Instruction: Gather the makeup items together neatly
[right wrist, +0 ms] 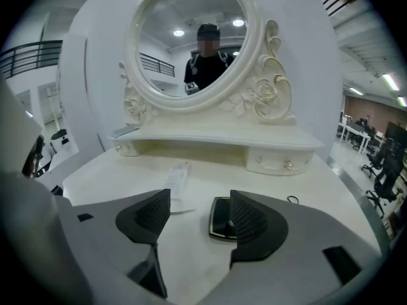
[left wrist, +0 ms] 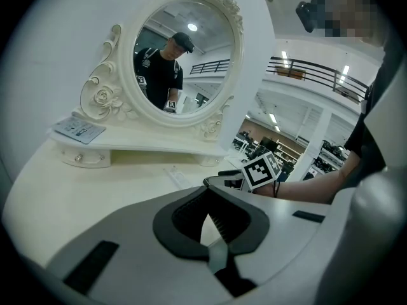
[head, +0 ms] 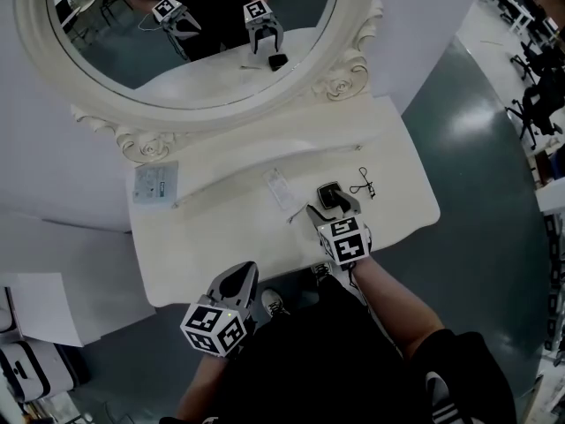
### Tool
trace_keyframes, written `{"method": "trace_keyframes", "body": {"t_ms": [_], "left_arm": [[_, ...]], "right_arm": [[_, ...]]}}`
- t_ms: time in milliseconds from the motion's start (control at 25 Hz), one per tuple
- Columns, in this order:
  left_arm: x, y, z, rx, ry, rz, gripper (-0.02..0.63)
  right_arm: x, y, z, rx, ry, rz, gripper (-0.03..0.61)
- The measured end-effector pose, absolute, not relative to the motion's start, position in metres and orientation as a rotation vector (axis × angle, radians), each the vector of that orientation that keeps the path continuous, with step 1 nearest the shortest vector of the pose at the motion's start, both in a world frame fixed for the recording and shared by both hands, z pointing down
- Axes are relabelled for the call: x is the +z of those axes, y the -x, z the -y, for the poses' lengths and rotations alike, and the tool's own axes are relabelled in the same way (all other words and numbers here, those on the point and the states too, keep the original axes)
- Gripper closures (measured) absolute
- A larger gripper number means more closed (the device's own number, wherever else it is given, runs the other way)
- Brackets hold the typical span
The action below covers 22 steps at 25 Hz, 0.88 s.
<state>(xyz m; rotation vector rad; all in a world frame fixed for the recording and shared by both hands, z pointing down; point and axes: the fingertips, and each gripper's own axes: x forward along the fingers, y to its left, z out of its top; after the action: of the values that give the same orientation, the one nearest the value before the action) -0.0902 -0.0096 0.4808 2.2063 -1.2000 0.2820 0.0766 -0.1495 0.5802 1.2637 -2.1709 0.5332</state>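
Right claw: I have the right claw [right wrist: 198, 203] with its jaws wide apart, gripping nothing, low over the counter [head: 203, 237].
Right claw contact: the black compact [right wrist: 220, 218] lies flat just ahead. Its near edge sits at the inner face of the right-hand jaw, and the other jaw stands clear of it. I cannot tell whether the pad touches the case.
Left claw: the left claw [left wrist: 206, 196] has its jaws together at the tips, with nothing between them. I hold it over the counter's front edge, well apart from every item.
Task items: the compact is right of centre. A clear flat tube [head: 284, 191] lies just to its left. A small black looped item [head: 364, 184] lies just to its right, nearer the right edge.
Shelf: a printed packet [head: 156, 182] rests at the left end of the raised shelf [head: 247, 144] below the mirror [head: 351, 38].
Open room: the counter's left half, from the tube to the left edge, is bare.
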Motion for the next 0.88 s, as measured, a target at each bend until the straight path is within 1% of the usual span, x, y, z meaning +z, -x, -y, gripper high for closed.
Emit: {"method": "trace_keyframes", "body": {"t_ms": [160,360,440,560,600,720,880], "left_arm": [[0.48,0.095,0.007,0.268,-2.203,1.209,0.606],[0.481,0.109,0.002,0.25,-2.17,1.247,0.606],[0.482,0.116,0.0,0.245,-2.155,1.261,0.606],[0.484,0.123,-0.003,0.238,-2.137,1.275,0.606],[0.484,0.125,-0.003,0.237,-2.134,1.278,0.606],[0.488,0.129,-0.006,0.229,-2.119,1.285,0.606],[0.49,0.13,-0.008,0.218,-2.103,1.293,0.606]], "right_arm": [[0.585,-0.033,0.137,0.543,-1.119,2.222,0.272],[0.61,-0.001,0.12,0.545,-0.959,2.187,0.273],[0.613,0.005,0.113,0.486,-0.886,2.174,0.273],[0.614,0.007,0.109,0.309,-0.695,2.158,0.28],[0.613,0.005,0.109,0.229,-0.612,2.145,0.319],[0.614,-0.005,0.118,-0.004,-0.406,2.075,0.491],[0.62,-0.008,0.122,-0.121,-0.161,2.019,0.494]]}}
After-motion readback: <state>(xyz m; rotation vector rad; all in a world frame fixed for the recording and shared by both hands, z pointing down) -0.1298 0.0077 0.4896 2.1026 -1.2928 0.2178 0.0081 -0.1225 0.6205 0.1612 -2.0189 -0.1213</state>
